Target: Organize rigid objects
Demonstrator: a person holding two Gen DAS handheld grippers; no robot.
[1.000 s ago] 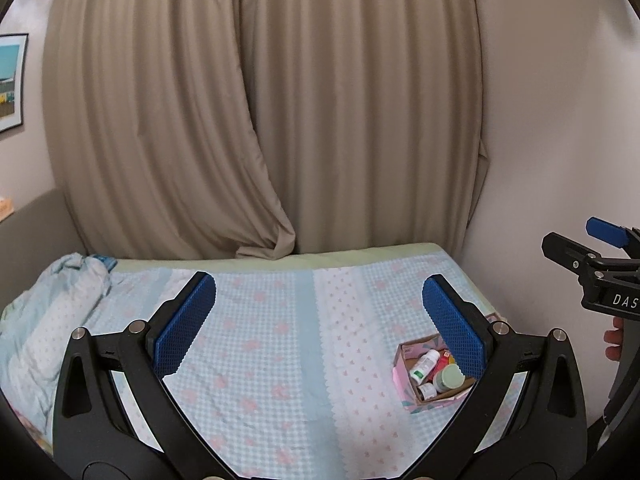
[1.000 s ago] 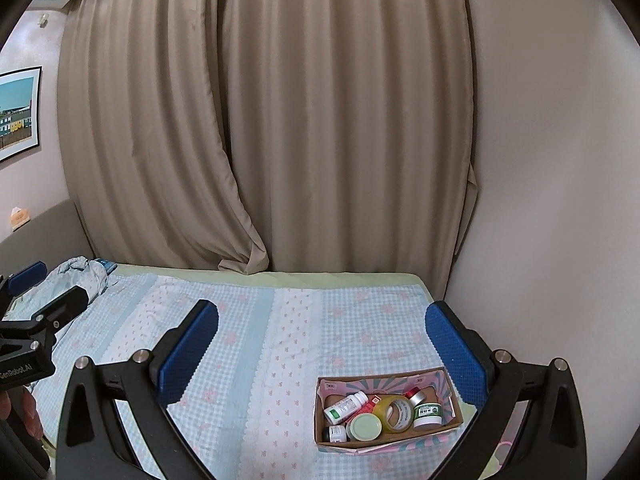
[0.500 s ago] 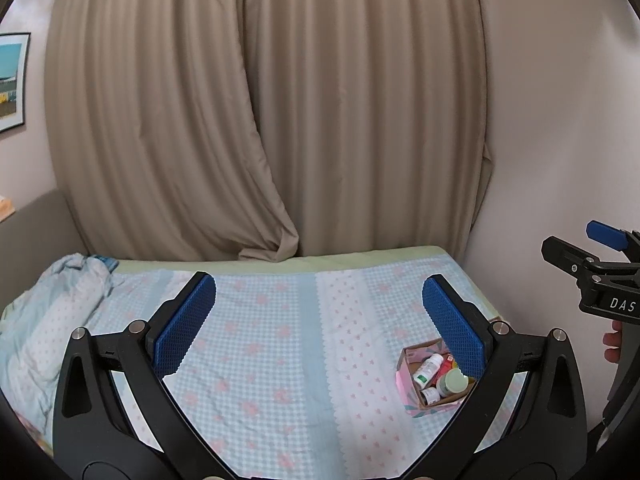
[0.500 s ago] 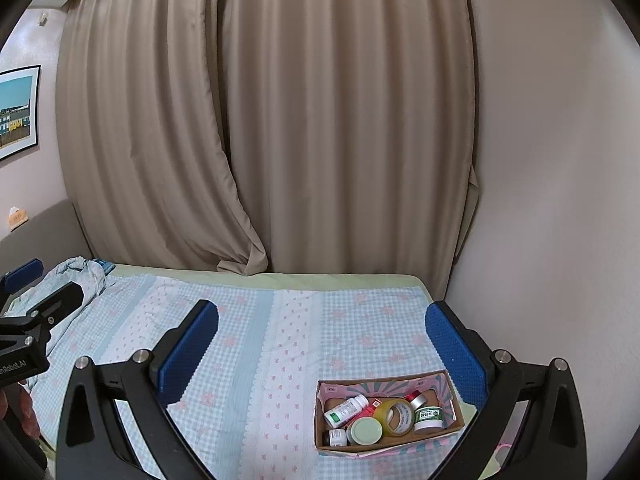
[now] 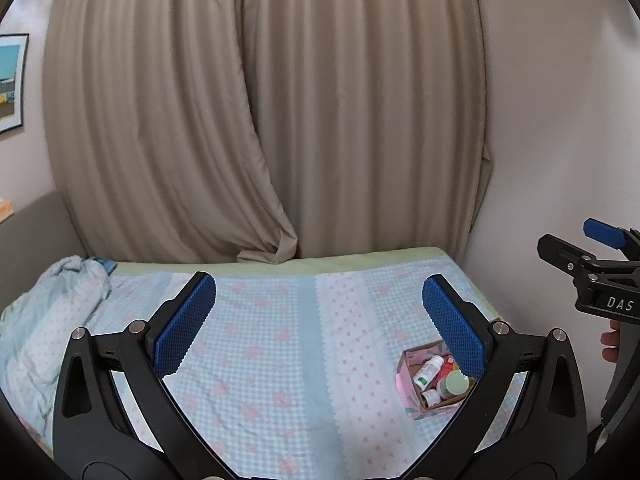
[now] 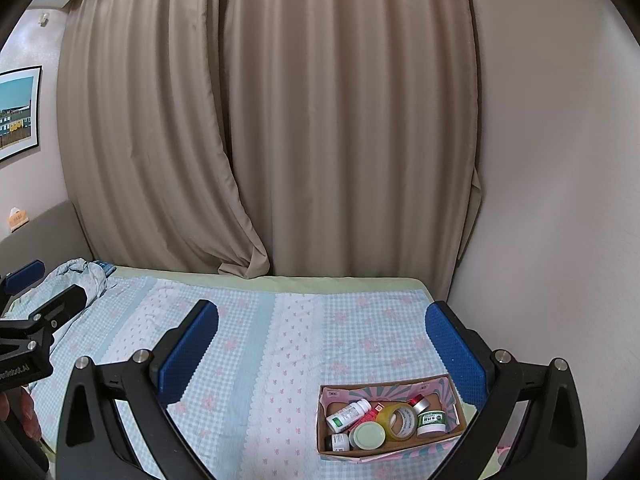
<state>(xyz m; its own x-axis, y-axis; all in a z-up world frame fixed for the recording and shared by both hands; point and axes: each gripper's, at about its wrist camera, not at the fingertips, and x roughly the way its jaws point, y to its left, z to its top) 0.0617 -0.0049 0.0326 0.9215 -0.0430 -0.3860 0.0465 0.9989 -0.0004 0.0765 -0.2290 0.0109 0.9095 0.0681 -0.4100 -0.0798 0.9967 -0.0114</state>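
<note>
Small open cardboard box (image 6: 390, 420) with pink patterned walls, resting on the bed near its right edge, close to the plain wall (image 6: 560, 200). Inside, packed close together: a white bottle with a green label (image 6: 347, 414) lying on its side, a roll of yellowish tape (image 6: 400, 420), a round pale green lid (image 6: 368, 435), a small white jar with a green label (image 6: 431, 420), a tiny dark-capped bottle (image 6: 338, 442), and something red, mostly hidden between the bottle and the tape. Checked blue and pink bedspread (image 6: 256, 360) stretching wide and flat to the left of the box, much bare room there; only a narrow strip between the box and the bed's right edge. Pale green mattress edge (image 6: 320, 282) along the far side, meeting beige curtains (image 6: 280, 120) that hang to the bed. Crumpled pale blue blanket (image 6: 76, 280) heaped at the far left corner, well apart from the box. Framed picture (image 6: 18, 112) on the left wall. Right gripper (image 6: 322, 350) held above the bed, blue-padded fingers spread wide and holding nothing, the box showing just inside its right finger. Left gripper (image 5: 316, 320) likewise raised over the bed, fingers wide apart and empty, its right finger overlapping the box's far corner in the left wrist view. Part of a hand (image 5: 610, 346) visible on the right gripper's handle at the edge of the left wrist view.
</note>
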